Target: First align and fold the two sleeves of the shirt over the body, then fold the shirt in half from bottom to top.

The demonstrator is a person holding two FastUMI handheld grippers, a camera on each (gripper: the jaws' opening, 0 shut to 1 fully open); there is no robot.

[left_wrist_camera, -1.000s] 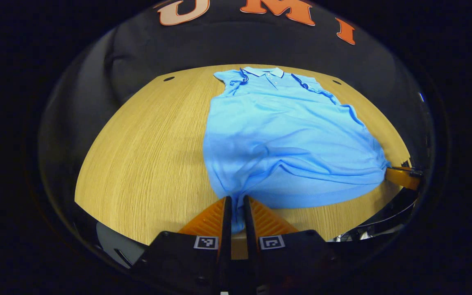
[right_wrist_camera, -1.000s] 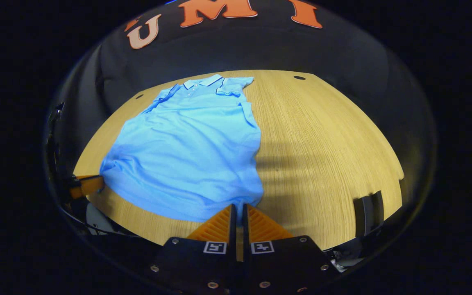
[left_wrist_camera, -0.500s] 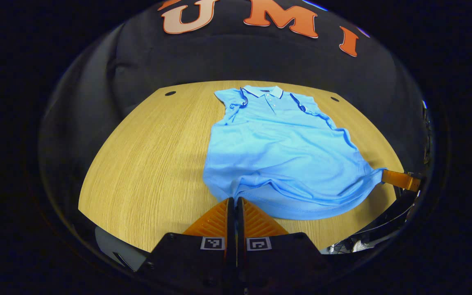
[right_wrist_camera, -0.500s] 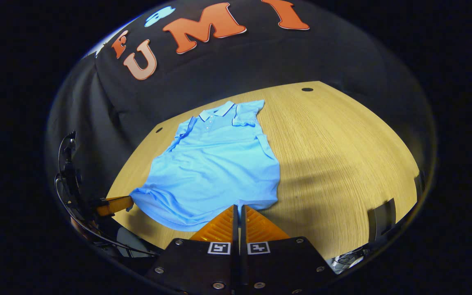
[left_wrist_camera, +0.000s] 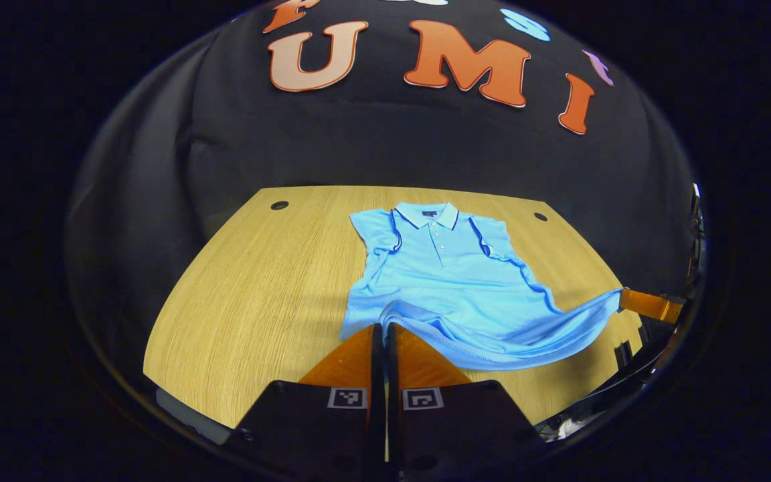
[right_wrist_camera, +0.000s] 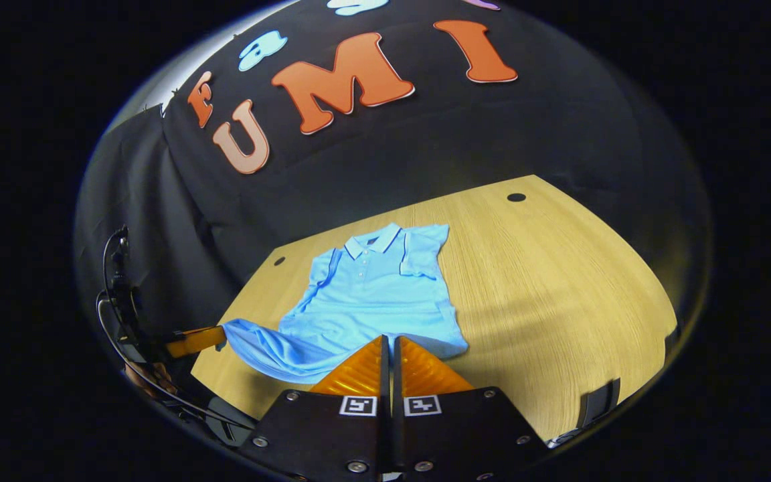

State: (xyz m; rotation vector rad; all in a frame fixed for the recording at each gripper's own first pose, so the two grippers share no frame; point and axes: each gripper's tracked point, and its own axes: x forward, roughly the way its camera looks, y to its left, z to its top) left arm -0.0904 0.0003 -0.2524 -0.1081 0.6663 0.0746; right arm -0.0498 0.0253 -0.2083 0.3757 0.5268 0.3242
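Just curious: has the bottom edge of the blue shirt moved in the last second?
Yes. The shirt's bottom hem has lifted off the wooden table and travelled toward the collar, which lies flat.

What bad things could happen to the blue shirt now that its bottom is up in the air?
1. The hem sags between the left tongs and the right tongs, so the fold could land crooked or wrinkled.
2. Each tongs pinches just a corner, so the shirt might slip out partway.
3. The folded sleeves lie loose by the collar; pulling the cloth could flip them open or drag the shirt across the table.
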